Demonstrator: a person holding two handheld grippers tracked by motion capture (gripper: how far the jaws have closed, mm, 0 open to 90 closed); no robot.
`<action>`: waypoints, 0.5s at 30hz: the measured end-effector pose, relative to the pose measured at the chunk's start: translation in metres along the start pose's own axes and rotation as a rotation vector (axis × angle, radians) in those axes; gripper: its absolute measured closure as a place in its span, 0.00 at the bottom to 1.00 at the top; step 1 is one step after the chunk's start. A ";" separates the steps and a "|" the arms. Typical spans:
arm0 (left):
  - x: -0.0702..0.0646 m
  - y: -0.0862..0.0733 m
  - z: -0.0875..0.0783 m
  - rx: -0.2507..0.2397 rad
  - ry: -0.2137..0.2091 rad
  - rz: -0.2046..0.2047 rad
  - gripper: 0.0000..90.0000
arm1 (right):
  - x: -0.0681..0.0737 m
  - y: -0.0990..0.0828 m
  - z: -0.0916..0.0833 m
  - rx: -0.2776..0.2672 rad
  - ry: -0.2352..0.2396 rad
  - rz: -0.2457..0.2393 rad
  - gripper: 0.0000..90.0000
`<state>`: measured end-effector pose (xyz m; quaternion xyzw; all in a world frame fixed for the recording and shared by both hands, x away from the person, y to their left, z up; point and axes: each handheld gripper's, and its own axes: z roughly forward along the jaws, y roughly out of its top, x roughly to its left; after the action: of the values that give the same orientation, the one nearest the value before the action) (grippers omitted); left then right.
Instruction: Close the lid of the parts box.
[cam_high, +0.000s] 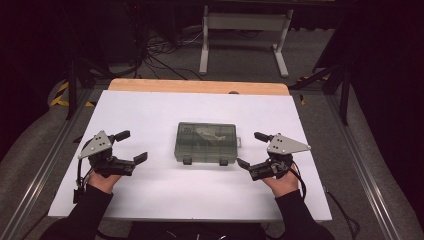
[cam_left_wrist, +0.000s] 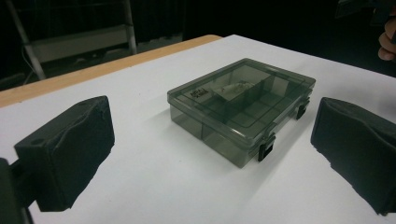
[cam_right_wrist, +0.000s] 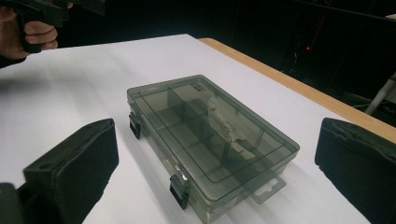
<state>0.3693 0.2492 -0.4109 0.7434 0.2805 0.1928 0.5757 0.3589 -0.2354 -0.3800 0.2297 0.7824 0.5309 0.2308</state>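
Observation:
A closed smoky-grey see-through compartment box (cam_high: 206, 142) with two black latches on its near side lies mid-table on the white top (cam_high: 150, 195). A pale item rests in one of its back compartments. My left gripper (cam_high: 131, 146) lies left of the box, open and holding nothing. My right gripper (cam_high: 251, 150) lies to the box's right, also open with nothing in it. In the left gripper view the box (cam_left_wrist: 243, 100) sits ahead of the wide-apart jaws of that gripper (cam_left_wrist: 212, 140). In the right gripper view the box (cam_right_wrist: 205, 135) lies ahead of its gripper (cam_right_wrist: 217, 168), apart from the pads.
A wooden strip (cam_high: 200, 86) edges the table's far side. Beyond it on the floor stand a white metal frame (cam_high: 245, 30) and loose cables (cam_high: 160, 50). Metal rails (cam_high: 45, 165) run along both table sides. The other hand (cam_right_wrist: 32, 32) appears at the top left of the right gripper view.

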 end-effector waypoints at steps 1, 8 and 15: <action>0.000 -0.001 -0.002 -0.008 0.001 0.000 0.00 | 0.000 -0.002 -0.001 -0.028 0.001 -0.007 0.00; 0.002 -0.011 -0.011 -0.046 0.010 -0.004 0.00 | 0.003 -0.015 -0.008 -0.049 -0.015 -0.015 0.00; 0.005 -0.022 -0.016 -0.085 0.014 -0.002 0.00 | 0.005 -0.029 -0.011 -0.066 -0.023 -0.018 0.00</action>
<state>0.3591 0.2684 -0.4281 0.7166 0.2766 0.2093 0.6051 0.3450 -0.2500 -0.4038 0.2209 0.7637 0.5517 0.2522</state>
